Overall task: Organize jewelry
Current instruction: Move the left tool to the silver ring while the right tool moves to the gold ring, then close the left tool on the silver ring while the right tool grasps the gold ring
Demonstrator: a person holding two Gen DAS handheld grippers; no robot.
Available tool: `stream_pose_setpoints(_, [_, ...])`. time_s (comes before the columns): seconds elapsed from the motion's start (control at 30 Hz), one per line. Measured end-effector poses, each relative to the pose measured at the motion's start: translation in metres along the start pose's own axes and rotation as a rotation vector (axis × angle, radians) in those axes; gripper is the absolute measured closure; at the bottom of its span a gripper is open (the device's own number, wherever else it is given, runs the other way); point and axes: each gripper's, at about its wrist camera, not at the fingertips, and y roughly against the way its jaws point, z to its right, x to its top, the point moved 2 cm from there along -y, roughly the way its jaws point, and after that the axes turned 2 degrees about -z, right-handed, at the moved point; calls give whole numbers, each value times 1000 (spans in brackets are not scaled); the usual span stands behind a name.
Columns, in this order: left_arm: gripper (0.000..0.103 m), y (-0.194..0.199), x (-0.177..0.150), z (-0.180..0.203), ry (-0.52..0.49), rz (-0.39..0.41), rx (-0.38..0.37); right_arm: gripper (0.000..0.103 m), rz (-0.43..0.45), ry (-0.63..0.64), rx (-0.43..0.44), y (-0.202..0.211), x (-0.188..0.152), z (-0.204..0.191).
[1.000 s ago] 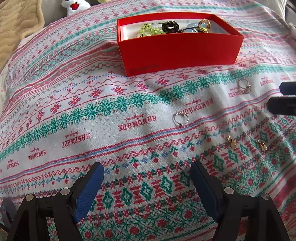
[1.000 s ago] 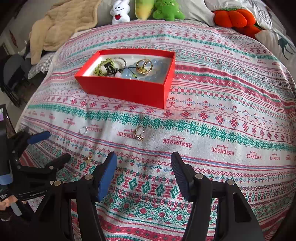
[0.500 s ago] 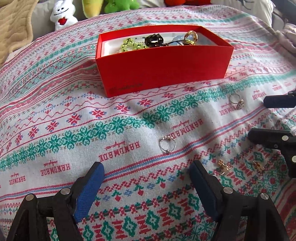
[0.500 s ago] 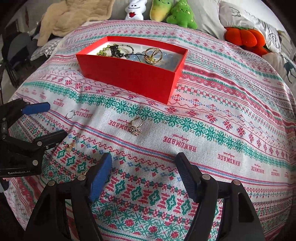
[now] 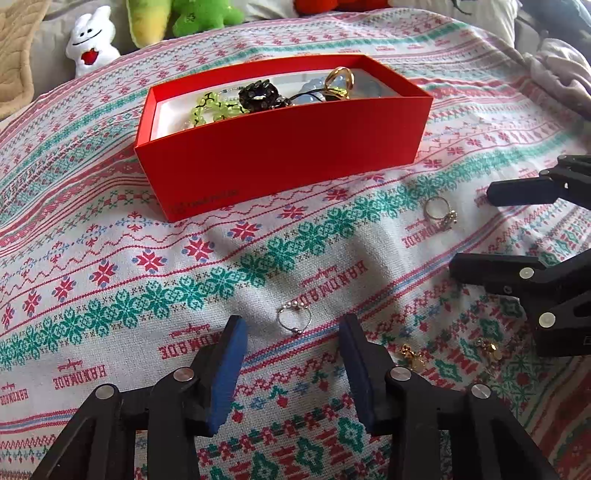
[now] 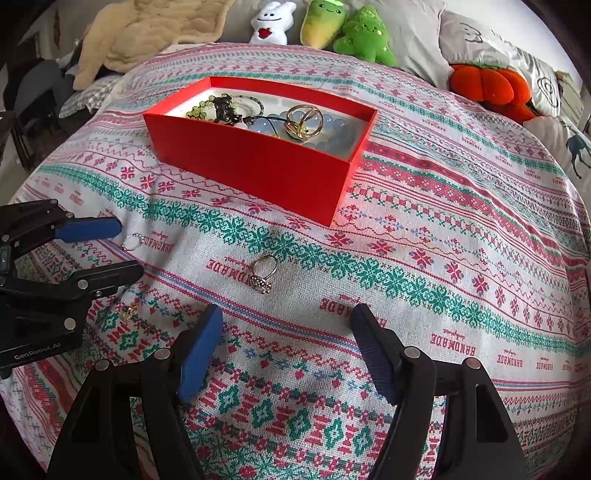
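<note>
A red box (image 5: 280, 155) holds beads, a dark brooch and gold rings; it also shows in the right wrist view (image 6: 258, 162). A silver ring (image 5: 294, 319) lies on the patterned cloth just ahead of my open left gripper (image 5: 293, 332), between its fingertips; it also shows in the right wrist view (image 6: 132, 242). A gold ring with a stone cluster (image 6: 264, 273) lies ahead of my open right gripper (image 6: 286, 325), slightly left; it shows in the left wrist view (image 5: 439, 213) too. Two gold earrings (image 5: 413, 356) (image 5: 489, 347) lie to the right of the left gripper.
Plush toys (image 6: 271, 24) (image 6: 365, 35), an orange pumpkin plush (image 6: 487, 86), pillows and a beige blanket (image 6: 147, 33) line the far edge of the bed. The right gripper (image 5: 517, 229) shows at the right in the left wrist view.
Both grippers have moved forward and down toward the cloth. The silver ring now sits between the left fingertips, and the gold ring is closer to the right gripper.
</note>
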Motion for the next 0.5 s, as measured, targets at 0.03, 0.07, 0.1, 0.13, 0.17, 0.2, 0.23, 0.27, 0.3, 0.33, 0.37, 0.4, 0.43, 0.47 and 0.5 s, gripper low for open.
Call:
stream_pose_setpoints(0.03, [66, 0, 1, 1, -7, -2, -1, 28, 1, 0, -1, 0, 0, 0])
stream_pose_setpoints(0.07, [68, -1, 1, 3, -13, -4, -1, 28, 2, -1, -2, 0, 1, 0])
stream_pose_setpoints(0.1, [70, -1, 2, 4, -17, -6, -2, 28, 2, -2, -3, 0, 0, -1])
stream_pose_setpoints(0.13, [72, -1, 3, 4, -18, -8, -5, 28, 2, -3, -3, 0, 0, -1])
stream_pose_setpoints(0.17, [74, -2, 3, 4, -16, -9, -7, 28, 2, -4, -4, 0, 0, -1])
stream_pose_setpoints(0.2, [74, -2, 3, 4, -12, -10, -10, 28, 2, -6, -4, 0, 1, -1])
stream_pose_setpoints(0.23, [75, -3, 4, 3, -10, -11, -12, 28, 2, -6, -4, -1, 2, -1])
stream_pose_setpoints(0.27, [76, -3, 4, 3, -8, -12, -15, 28, 2, -6, -4, -1, 3, 0])
stream_pose_setpoints(0.3, [76, -3, 5, 3, -5, -13, -16, 29, 3, -6, -3, -2, 4, 0])
stream_pose_setpoints(0.33, [76, -3, 5, 3, -3, -14, -18, 29, 2, -5, -4, -2, 5, 0])
stream_pose_setpoints(0.37, [76, -4, 5, 3, 0, -14, -21, 29, 3, -4, -4, -3, 6, 0])
stream_pose_setpoints(0.4, [77, -4, 6, 2, 4, -15, -26, 29, 3, -2, -3, -4, 7, 1])
stream_pose_setpoints(0.43, [77, -4, 7, 1, 9, -15, -30, 29, 4, -2, -3, -4, 8, 1])
stream_pose_setpoints(0.47, [77, -4, 7, 0, 14, -16, -35, 29, 3, -2, -4, -5, 8, 1])
stream_pose_setpoints(0.5, [77, -5, 7, 0, 18, -16, -39, 30, 3, -2, -4, -4, 8, 1])
